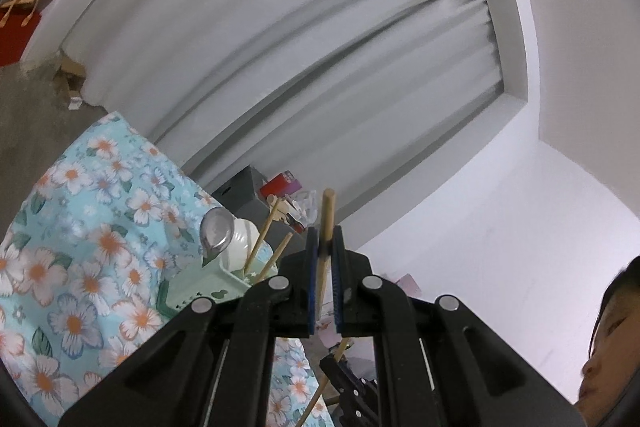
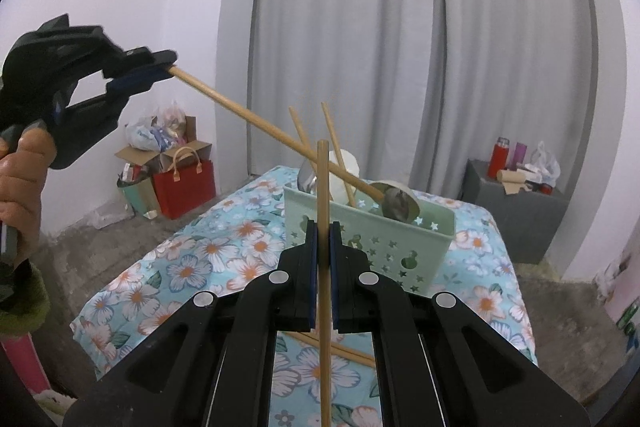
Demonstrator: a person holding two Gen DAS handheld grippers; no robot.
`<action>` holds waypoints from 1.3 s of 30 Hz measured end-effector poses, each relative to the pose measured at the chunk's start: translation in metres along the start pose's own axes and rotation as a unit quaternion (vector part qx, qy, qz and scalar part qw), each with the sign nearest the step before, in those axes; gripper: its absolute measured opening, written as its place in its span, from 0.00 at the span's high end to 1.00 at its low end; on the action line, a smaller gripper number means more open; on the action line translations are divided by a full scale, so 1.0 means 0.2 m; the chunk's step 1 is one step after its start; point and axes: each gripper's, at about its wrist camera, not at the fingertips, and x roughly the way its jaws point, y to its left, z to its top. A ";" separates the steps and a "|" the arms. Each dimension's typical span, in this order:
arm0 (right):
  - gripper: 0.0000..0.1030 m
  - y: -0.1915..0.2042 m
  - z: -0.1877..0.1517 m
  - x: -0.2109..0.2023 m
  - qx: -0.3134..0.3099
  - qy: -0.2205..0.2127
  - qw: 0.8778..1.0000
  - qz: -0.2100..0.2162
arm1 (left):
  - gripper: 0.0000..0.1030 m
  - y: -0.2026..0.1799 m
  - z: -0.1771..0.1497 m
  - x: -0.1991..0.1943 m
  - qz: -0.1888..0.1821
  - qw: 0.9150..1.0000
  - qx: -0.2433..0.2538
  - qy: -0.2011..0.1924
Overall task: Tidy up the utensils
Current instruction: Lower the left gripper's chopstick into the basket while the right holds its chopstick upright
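My left gripper [image 2: 170, 61] and right gripper [image 2: 323, 239] each clamp a chopstick [image 2: 264, 125]; I'd tip them upright over the basket [image 2: 400, 239] mid-table, beside the ladle [image 2: 396, 203], then release.

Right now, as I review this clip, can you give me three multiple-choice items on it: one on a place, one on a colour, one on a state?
1. The basket stands on:
A. the grey cabinet
B. the floral cloth
C. the bare floor

2. The basket's colour is:
A. pale green
B. red
C. black

3. The right tool is:
A. wide open and empty
B. shut on a spoon
C. shut on a chopstick

Answers:
1 B, the flowered cloth shows all around the basket's base.
2 A, its star-punched walls are pale green.
3 C, the wooden stick runs upright between the closed pads.
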 end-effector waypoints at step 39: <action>0.96 -0.03 -0.01 0.01 0.011 0.005 1.000 -0.009 | 0.95 -0.20 -0.09 0.62 0.147 0.945 0.292 0.004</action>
